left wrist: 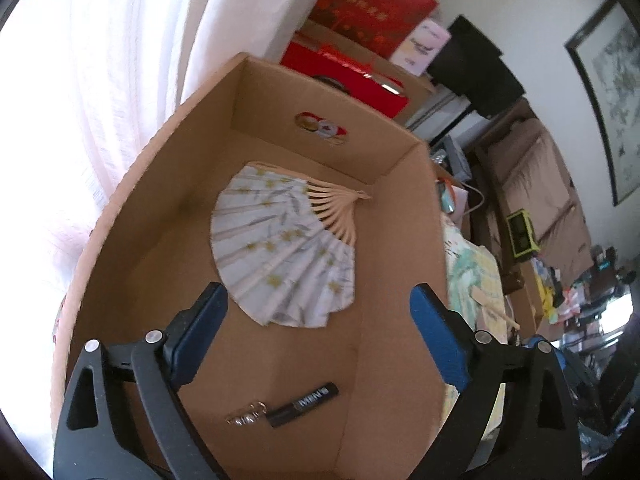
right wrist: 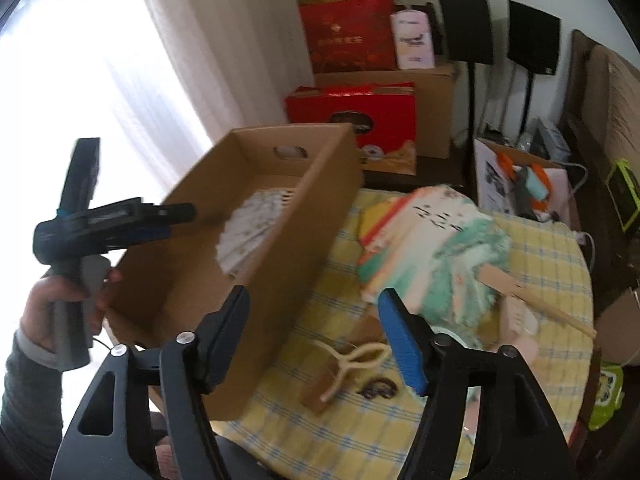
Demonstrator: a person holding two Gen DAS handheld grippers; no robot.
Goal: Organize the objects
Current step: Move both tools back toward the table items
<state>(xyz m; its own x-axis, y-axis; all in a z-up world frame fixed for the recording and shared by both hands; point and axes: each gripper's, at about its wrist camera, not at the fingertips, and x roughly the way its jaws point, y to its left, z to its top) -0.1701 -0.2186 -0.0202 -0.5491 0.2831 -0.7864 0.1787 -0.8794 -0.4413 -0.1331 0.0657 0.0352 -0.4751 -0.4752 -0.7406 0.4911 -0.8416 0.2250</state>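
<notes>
Hovering over brown cardboard box (left wrist: pixel 132 240); left gripper (left wrist: pixel 318 300) wide open, empty; right gripper (right wrist: pixel 314 334) part open, empty; teal-and-white round paper fan (right wrist: pixel 440 256) lies mid-table on yellow checked tablecloth (right wrist: pixel 552 280); light, flimsy, tearable; grab wooden handle (right wrist: pixel 532 300).

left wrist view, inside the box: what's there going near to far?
Black stick with white lettering on a metal key ring → open white paper folding fan with gold flecks and wooden ribs → oval handle cutout in the brown cardboard box's far wall.

One cardboard box (left wrist: pixel 400 208) holds one open paper fan (left wrist: pixel 280 248) and one black lighter (left wrist: pixel 304 400); two speakers (right wrist: pixel 464 20) stand behind.
</notes>
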